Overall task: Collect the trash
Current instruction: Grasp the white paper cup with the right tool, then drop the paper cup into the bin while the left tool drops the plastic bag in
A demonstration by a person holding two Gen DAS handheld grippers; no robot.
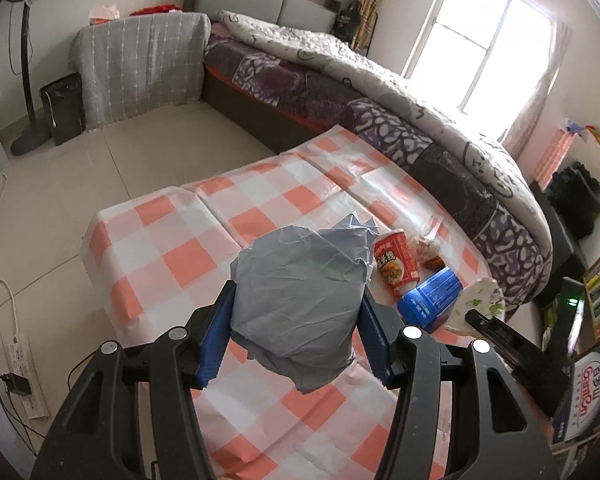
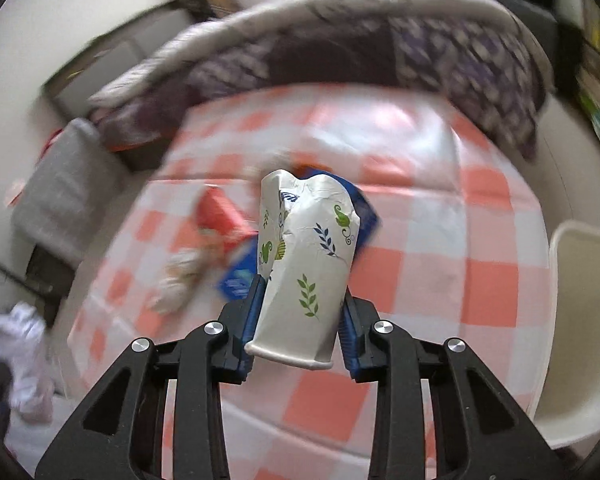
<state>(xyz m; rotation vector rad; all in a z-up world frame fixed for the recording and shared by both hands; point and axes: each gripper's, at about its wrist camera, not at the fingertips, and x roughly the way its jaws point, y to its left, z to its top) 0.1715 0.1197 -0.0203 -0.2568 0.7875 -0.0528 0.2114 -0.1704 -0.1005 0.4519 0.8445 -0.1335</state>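
Left gripper [image 1: 296, 312] is clamped on a big wad of crumpled pale-blue paper [image 1: 300, 292], filling the lower centre of the left wrist view, held above the orange-and-white checked tablecloth [image 1: 172, 248]. Just right of the wad lies a red cup [image 1: 396, 264] on its side, Chinese characters on it too small to read, and below it a blue container [image 1: 430, 298] with white print I can't make out. At the lower right edge, a box [image 1: 588, 392] reads "GamSn" or close to it. Over on the right wrist view, the right gripper [image 2: 300, 312] squeezes a crushed white paper cup [image 2: 304, 264] printed with green and navy leaves, rim toward the camera, centre frame above the cloth. Behind it everything is motion-blurred: red and blue shapes, no lettering legible. A white chair [image 2: 580, 320] sits at the right edge.
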